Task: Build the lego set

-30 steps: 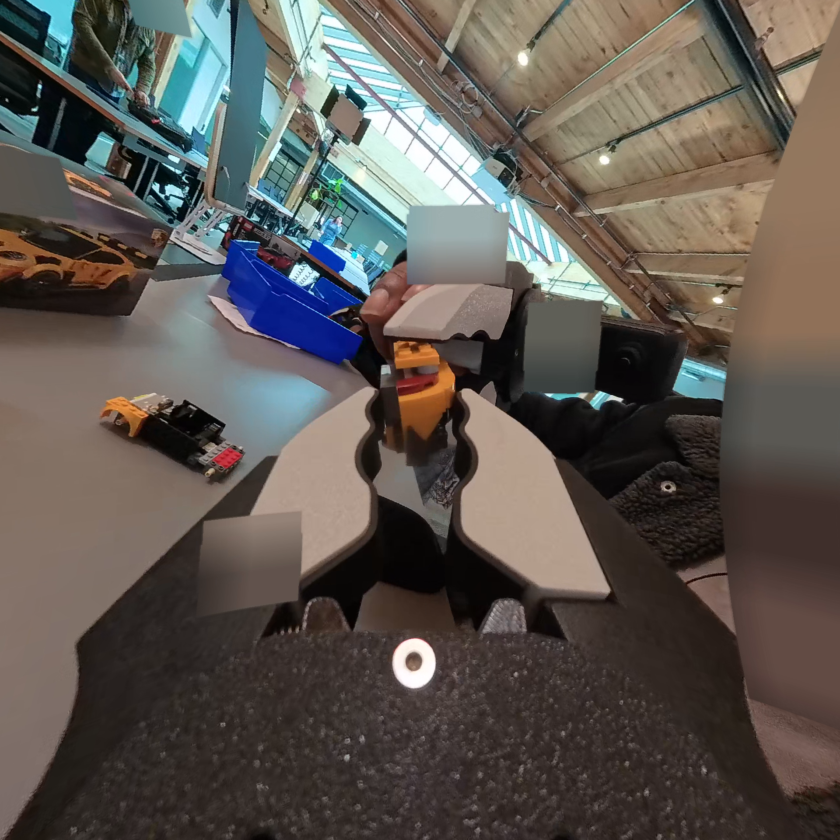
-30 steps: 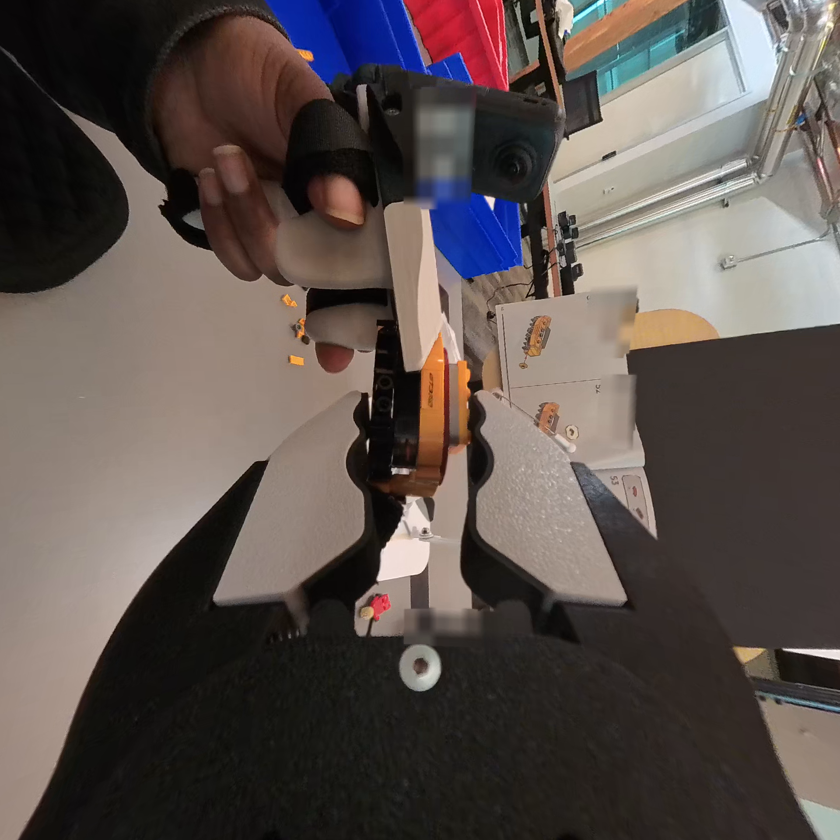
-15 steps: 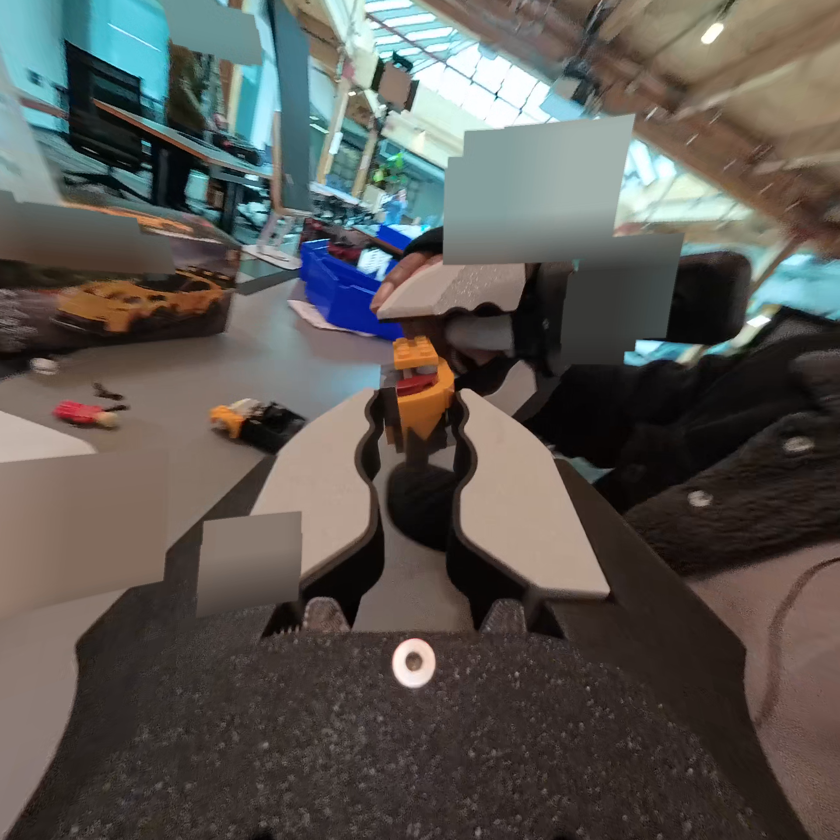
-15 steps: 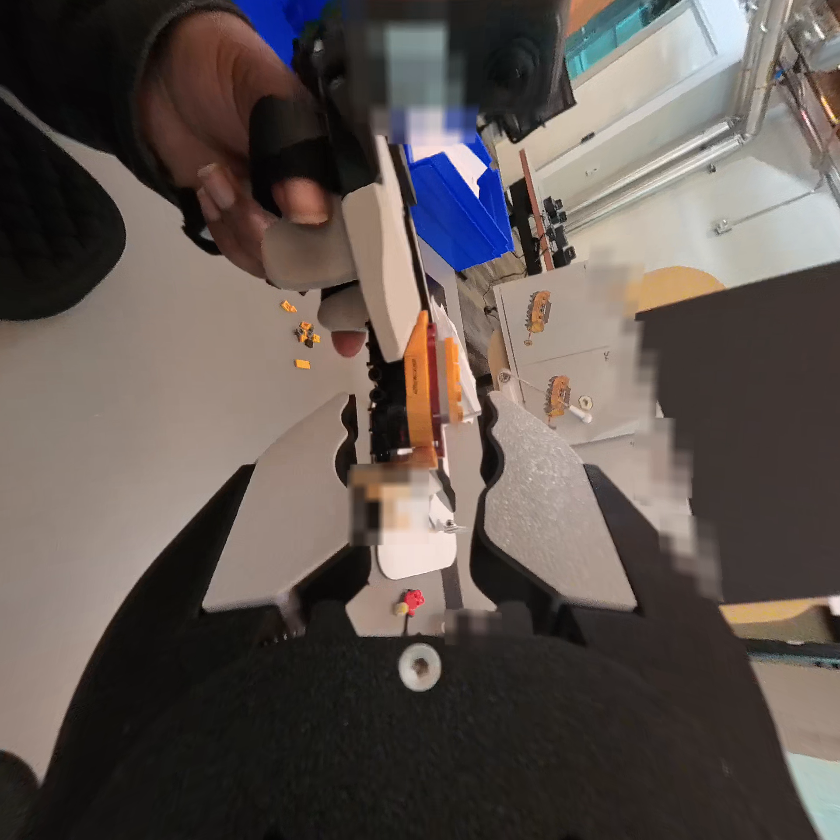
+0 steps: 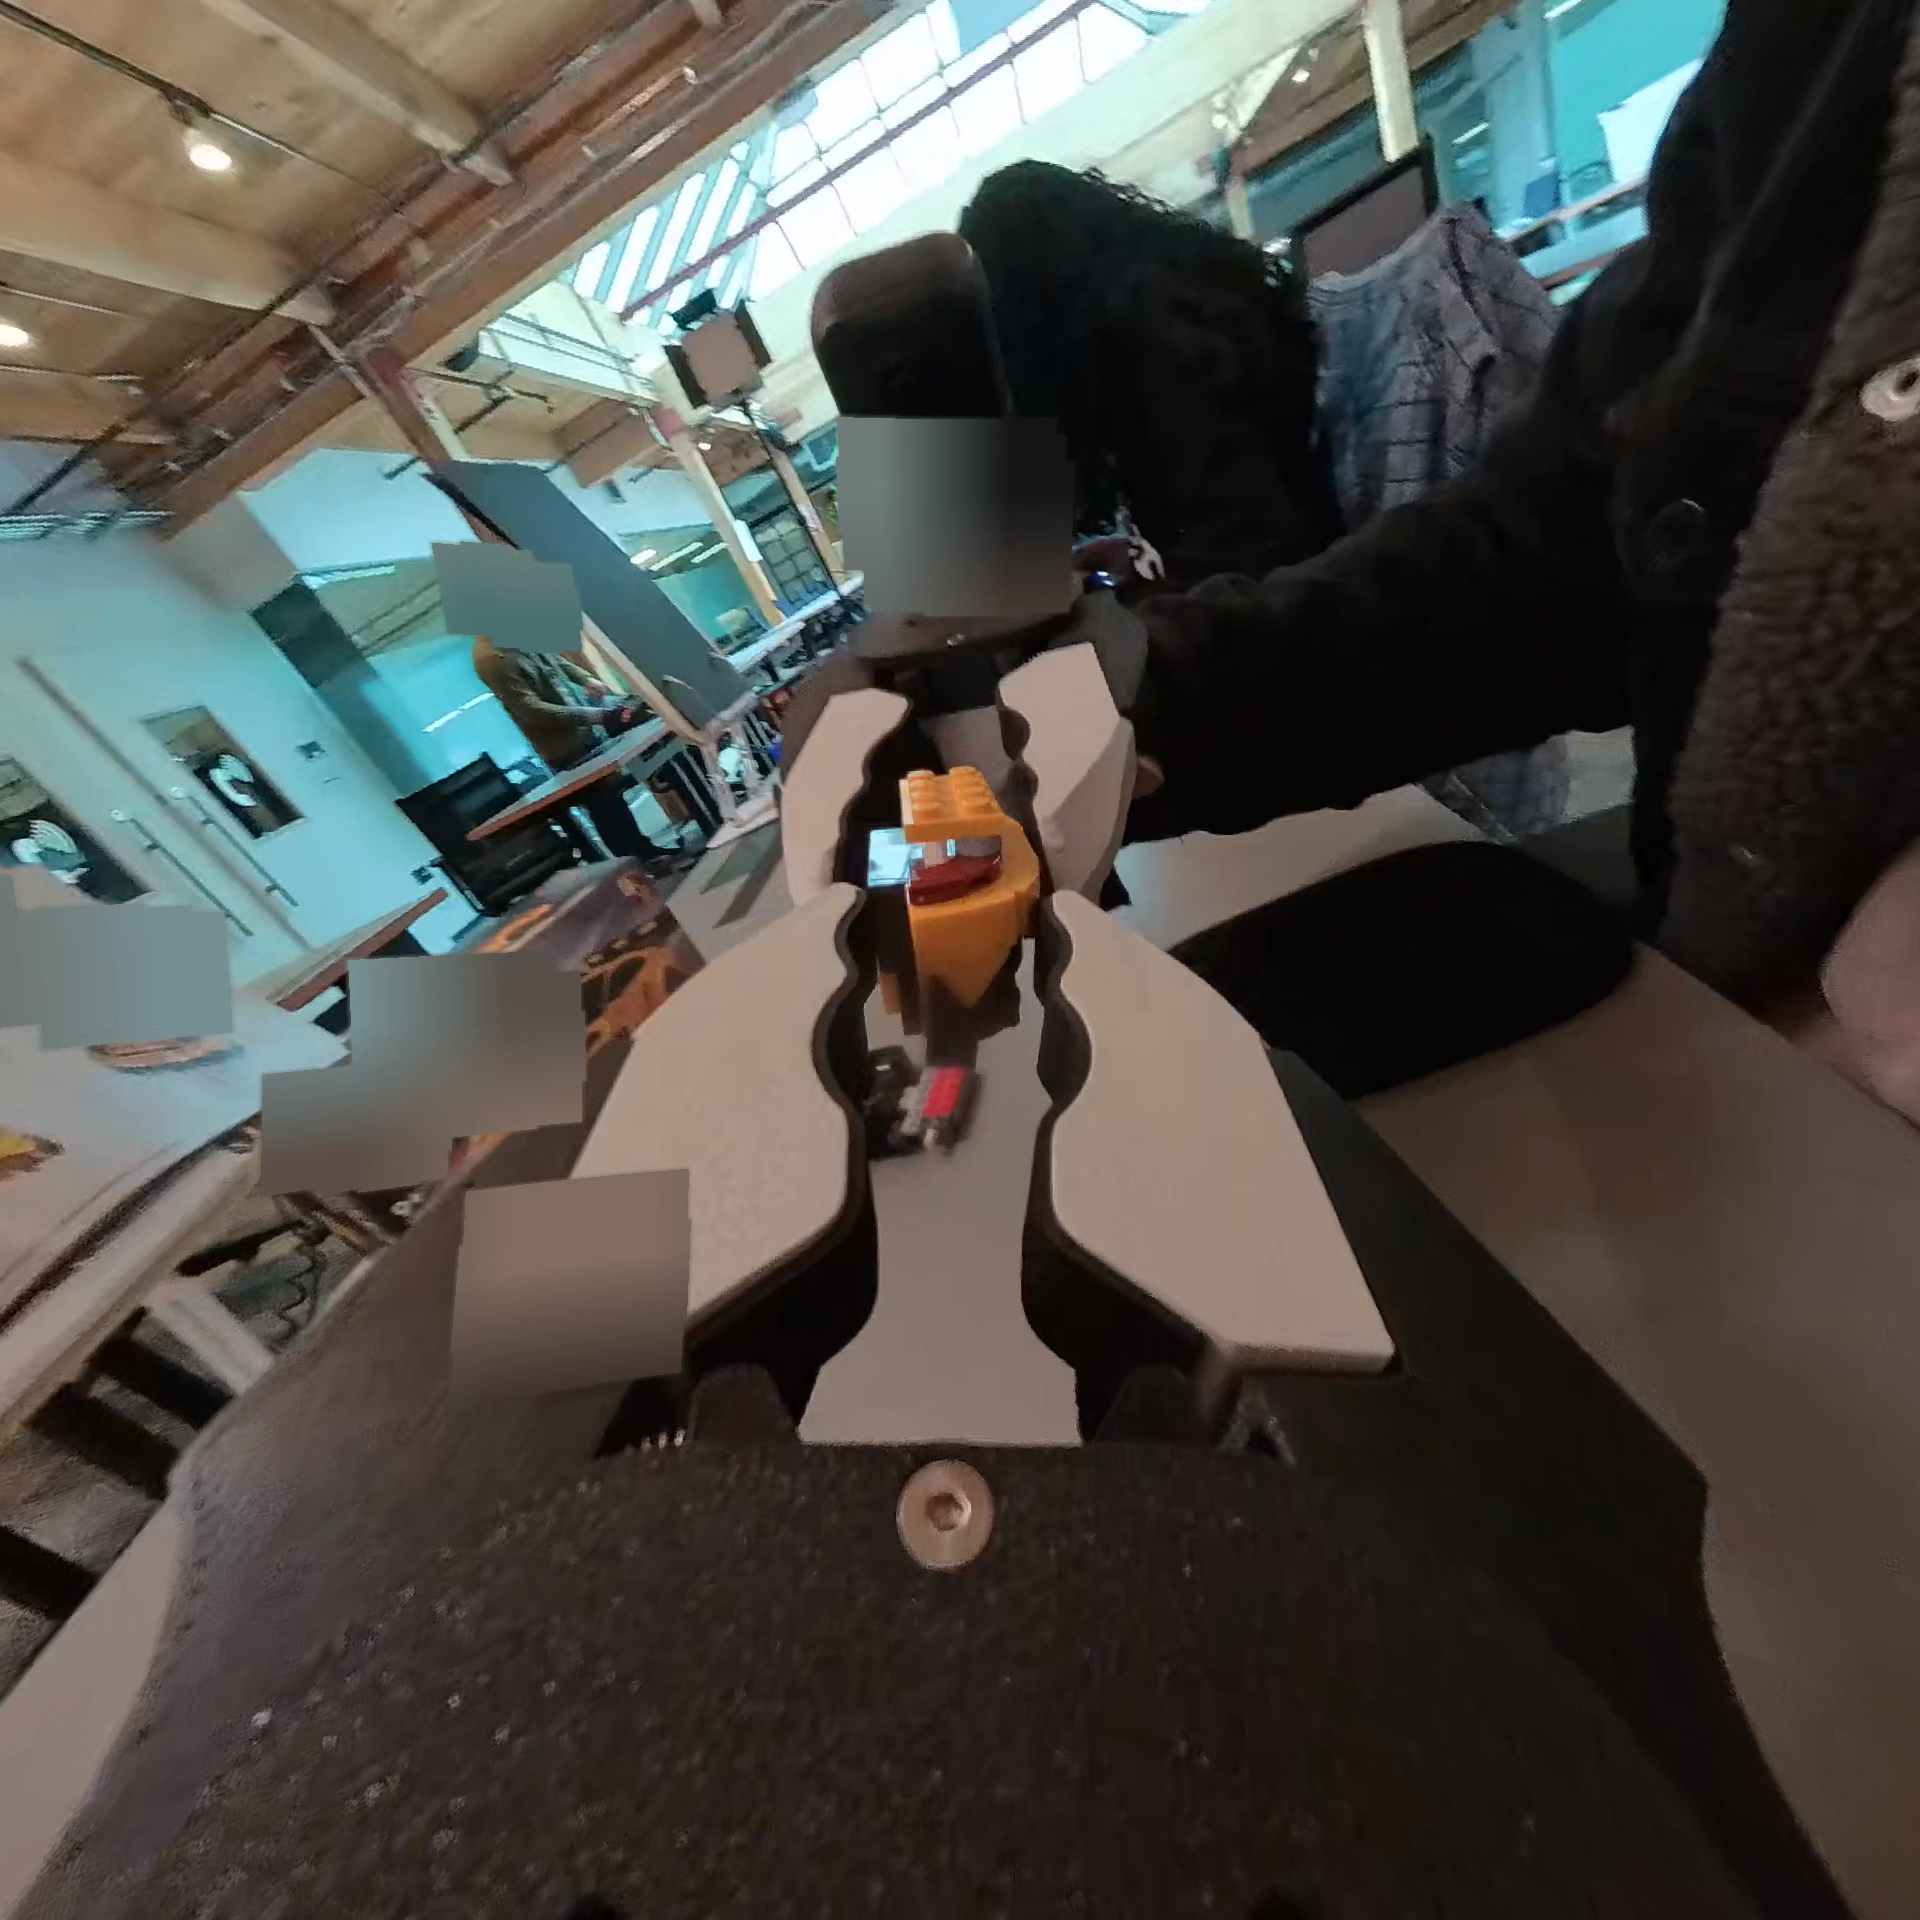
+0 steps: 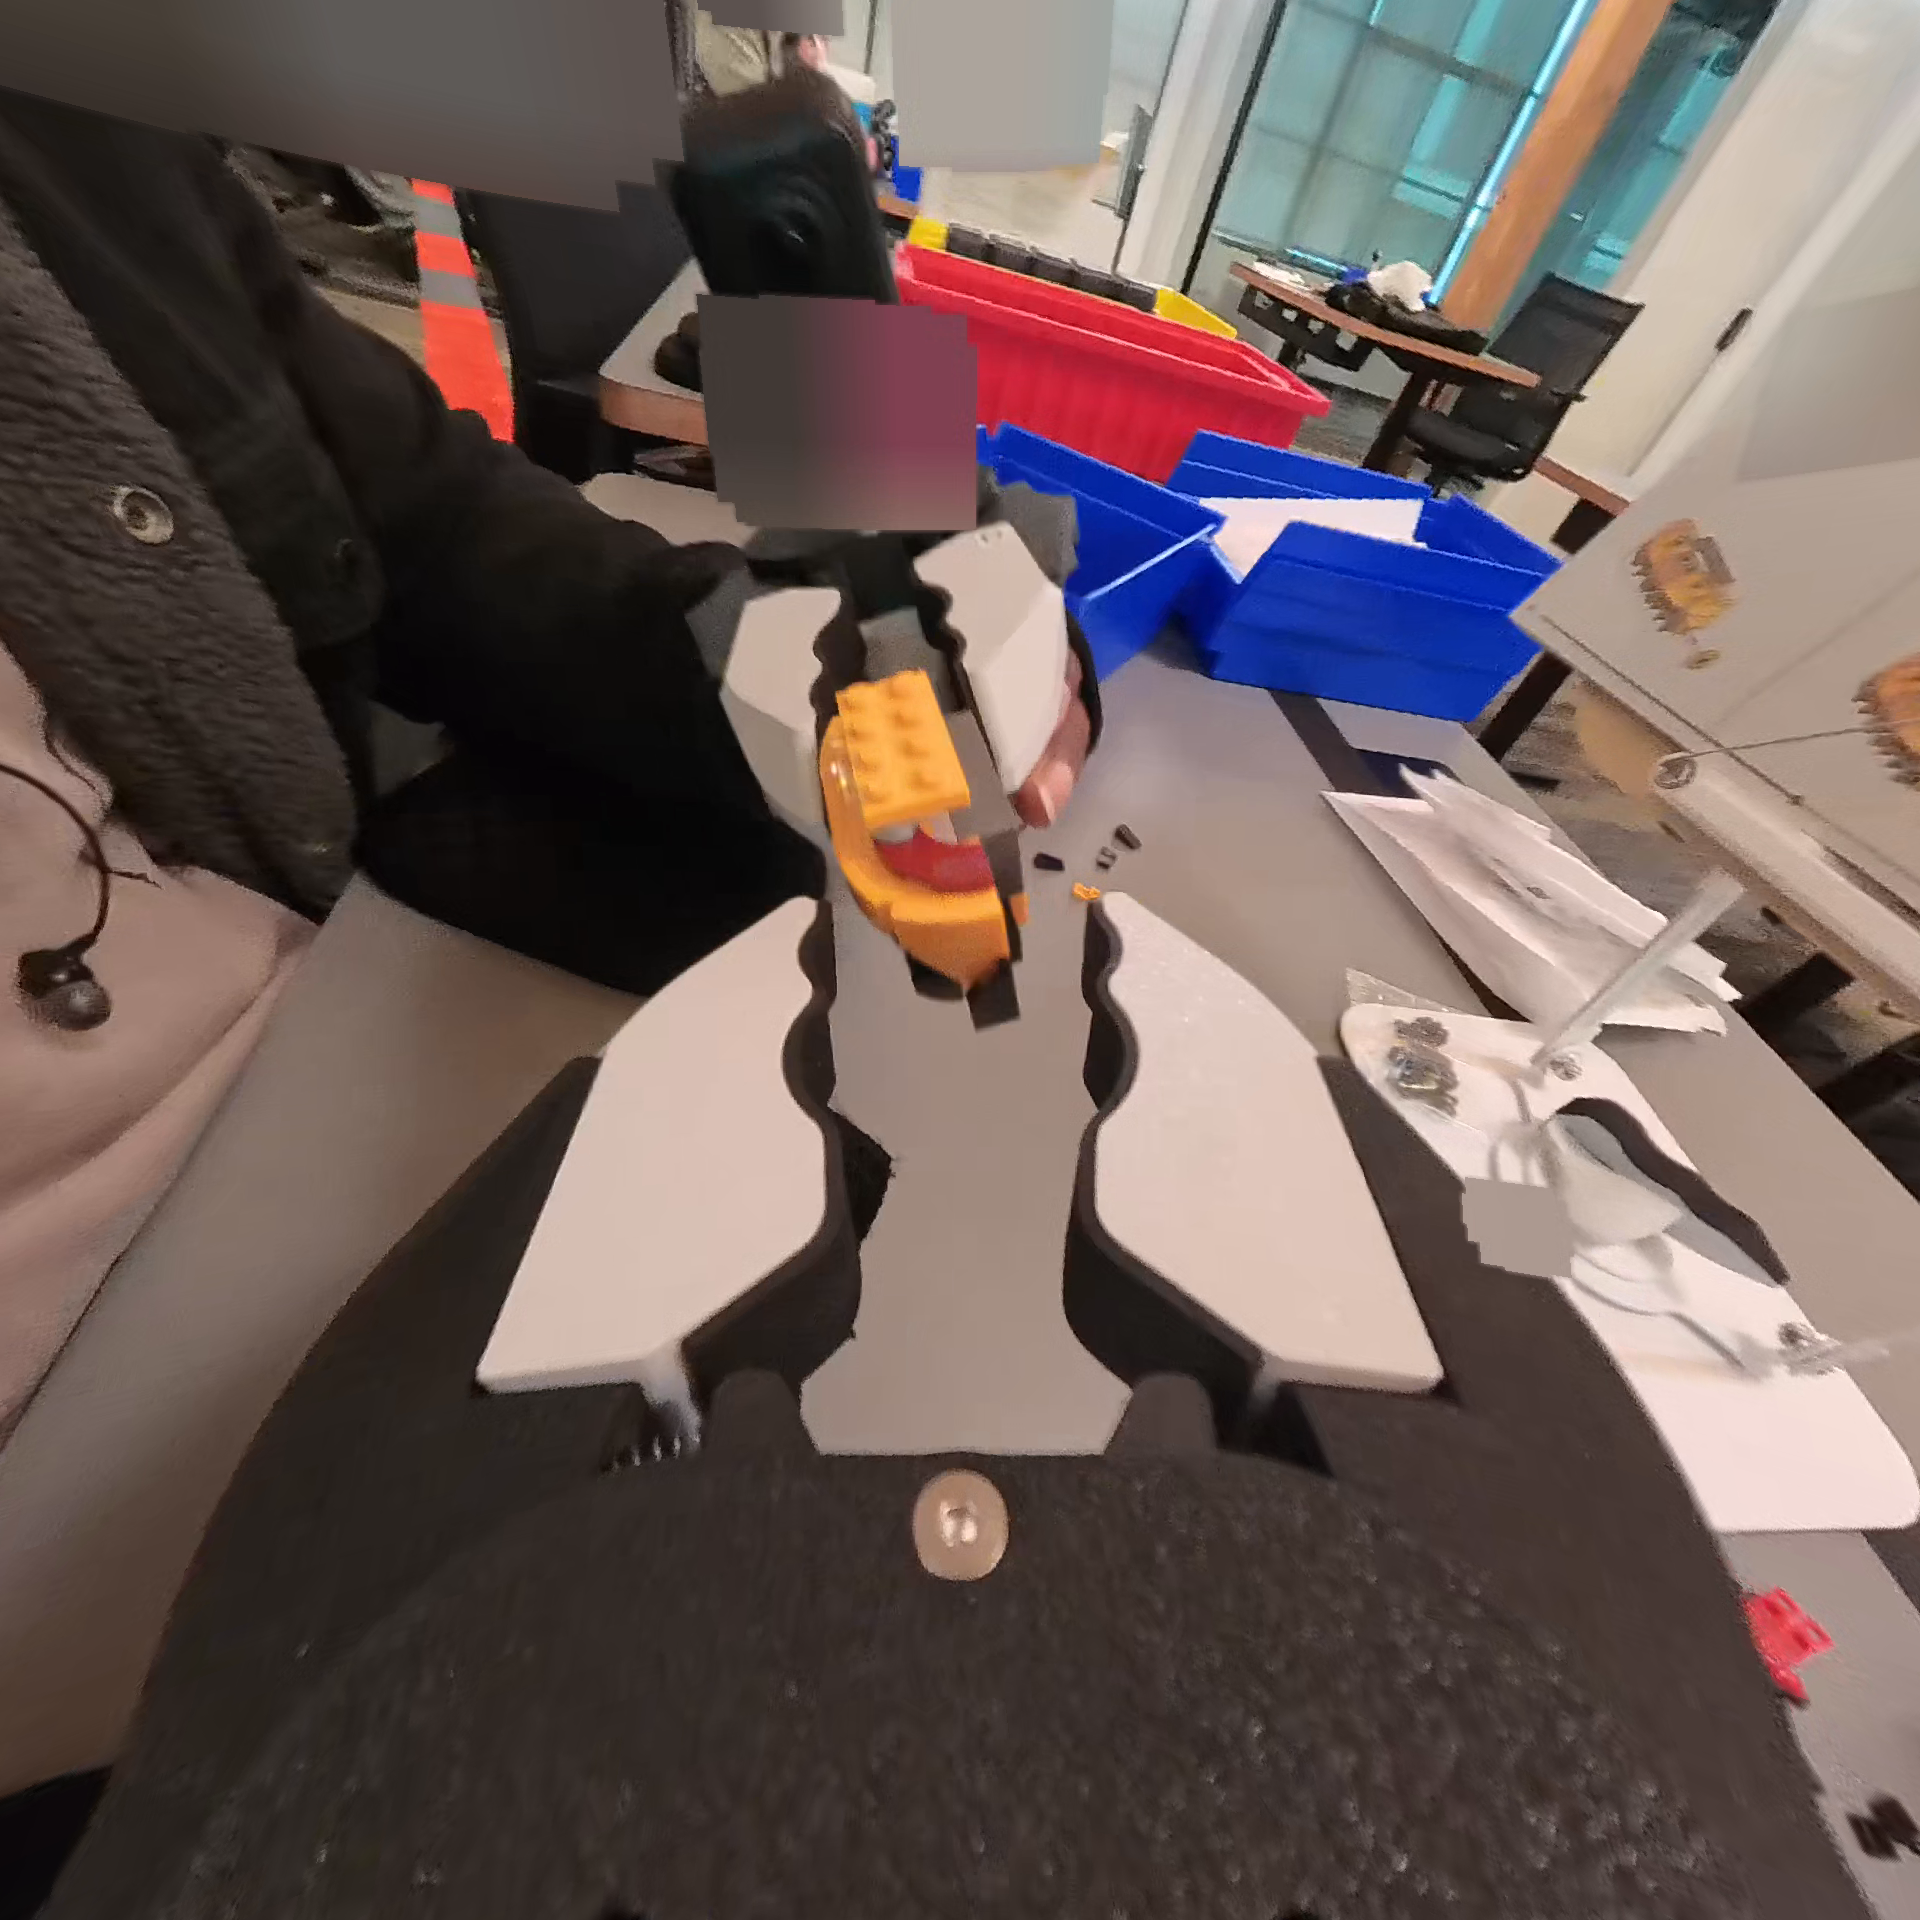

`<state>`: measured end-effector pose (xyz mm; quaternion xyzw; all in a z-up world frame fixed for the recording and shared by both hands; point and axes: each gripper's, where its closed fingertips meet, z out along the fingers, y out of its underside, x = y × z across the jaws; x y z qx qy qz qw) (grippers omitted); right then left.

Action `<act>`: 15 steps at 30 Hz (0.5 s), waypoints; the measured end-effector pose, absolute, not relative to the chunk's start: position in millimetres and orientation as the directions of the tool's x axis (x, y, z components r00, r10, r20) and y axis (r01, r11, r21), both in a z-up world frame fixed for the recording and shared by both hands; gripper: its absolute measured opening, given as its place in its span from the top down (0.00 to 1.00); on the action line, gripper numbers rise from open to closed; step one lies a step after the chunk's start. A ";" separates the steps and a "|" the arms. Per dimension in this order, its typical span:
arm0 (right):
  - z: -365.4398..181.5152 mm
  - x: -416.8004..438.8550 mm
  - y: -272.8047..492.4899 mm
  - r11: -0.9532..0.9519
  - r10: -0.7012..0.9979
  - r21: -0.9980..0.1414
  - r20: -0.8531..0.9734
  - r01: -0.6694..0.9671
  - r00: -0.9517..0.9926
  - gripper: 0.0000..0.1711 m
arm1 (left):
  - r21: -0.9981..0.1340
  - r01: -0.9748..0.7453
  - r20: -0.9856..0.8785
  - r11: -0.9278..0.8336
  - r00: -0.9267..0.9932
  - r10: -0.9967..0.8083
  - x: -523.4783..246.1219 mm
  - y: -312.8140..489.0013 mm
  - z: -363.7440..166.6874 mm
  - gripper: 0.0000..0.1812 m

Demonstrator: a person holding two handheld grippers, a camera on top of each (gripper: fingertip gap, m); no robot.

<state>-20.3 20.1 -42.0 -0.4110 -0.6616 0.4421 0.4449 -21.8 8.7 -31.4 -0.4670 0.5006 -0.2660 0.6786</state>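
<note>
1. The left gripper (image 5: 951, 914) has its fingers pinching a small lego assembly (image 5: 961, 894) near their tips, and holds it in the air above the grey bench (image 5: 1507, 1195).
2. The assembly is mostly orange, with a studded orange plate on top, a dark red part in the middle and black pieces along one side.
3. The right gripper (image 6: 956, 920) faces the left one tip to tip. Its fingers are spread, and the lower end of the assembly hangs in the gap between them. The right wrist view shows it clear of both pads.
4. In the right wrist view the assembly tilts, with the studded plate leaning toward the camera.
5. A second, black lego build with a red patch (image 5: 925, 1107) lies on the bench below the held one.
6. A few loose black pieces (image 6: 1112, 847) and one orange piece (image 6: 1086, 891) lie on the bench just beyond the right fingertips.
7. Blue bins (image 6: 1351, 613) stand farther back, with a red bin (image 6: 1101, 353) behind them.
8. White paper bags (image 6: 1507, 894) lie to the right, and a small red piece (image 6: 1782, 1652) sits near the right edge.
</note>
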 end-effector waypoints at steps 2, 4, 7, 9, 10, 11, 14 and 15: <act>-47.2 -20.2 17.7 0.283 0.931 -0.946 0.232 0.156 -0.281 0.74 | -0.907 -0.094 -0.416 0.409 0.337 -0.844 -18.8 9.2 -39.8 0.84; -51.8 -21.2 14.8 0.286 0.924 -0.946 0.229 0.154 -0.305 0.81 | -0.922 -0.092 -0.386 0.377 0.320 -0.865 -17.4 12.0 -49.2 0.84; -61.2 -25.9 21.4 0.286 0.926 -0.944 0.228 0.165 -0.299 0.81 | -0.938 -0.086 -0.345 0.336 0.321 -0.882 -21.8 18.8 -59.6 0.84; -67.2 -30.1 28.6 0.292 0.929 -0.943 0.240 0.159 -0.282 0.81 | -0.944 -0.114 -0.329 0.309 0.336 -0.883 -26.3 26.1 -67.6 0.84; -71.9 -32.9 33.2 0.280 0.935 -0.945 0.228 0.170 -0.271 0.81 | -0.952 -0.127 -0.306 0.279 0.344 -0.888 -29.5 30.7 -72.4 0.84; -76.9 -36.2 38.3 0.240 0.948 -0.952 0.187 0.190 -0.259 0.81 | -0.964 -0.130 -0.265 0.234 0.352 -0.898 -33.1 35.2 -77.4 0.83; -95.7 -46.1 49.7 -0.016 0.962 -0.947 -0.102 0.319 -0.253 0.82 | -0.996 -0.088 -0.019 -0.014 0.368 -0.930 -41.9 49.1 -91.6 0.81; -101.6 -48.7 51.8 -0.096 0.946 -0.927 -0.197 0.362 -0.256 0.82 | -0.991 -0.063 0.092 -0.121 0.344 -0.934 -42.2 50.1 -95.4 0.81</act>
